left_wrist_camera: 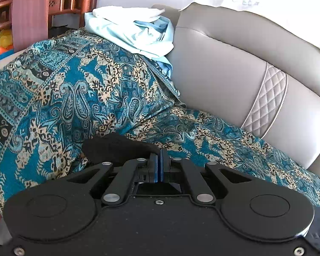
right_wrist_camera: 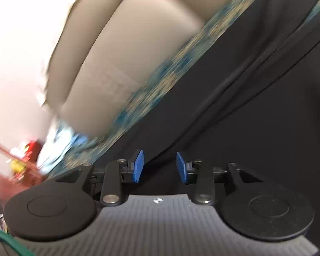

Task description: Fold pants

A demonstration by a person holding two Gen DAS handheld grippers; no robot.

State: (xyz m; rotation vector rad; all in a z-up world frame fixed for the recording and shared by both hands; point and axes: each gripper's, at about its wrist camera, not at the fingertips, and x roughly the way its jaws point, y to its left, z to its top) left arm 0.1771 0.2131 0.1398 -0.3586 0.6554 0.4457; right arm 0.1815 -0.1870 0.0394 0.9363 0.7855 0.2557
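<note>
- Left hand-held gripper [left_wrist_camera: 159,166] is clamped on a fold of the black pants [left_wrist_camera: 119,149], lying on the patterned sofa throw [left_wrist_camera: 74,89]
- Right hand-held gripper [right_wrist_camera: 160,166] gapes partly open, nothing between its pads; the pants [right_wrist_camera: 256,106] lie beneath it
- Risk: pulled from one side only, the cloth could bunch or slide off the throw

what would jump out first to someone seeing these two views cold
The teal paisley throw draped over the grey sofa fills the left wrist view, with pale blue clothes heaped on top. In the right wrist view, black pants spread ahead of the open right gripper.
</note>
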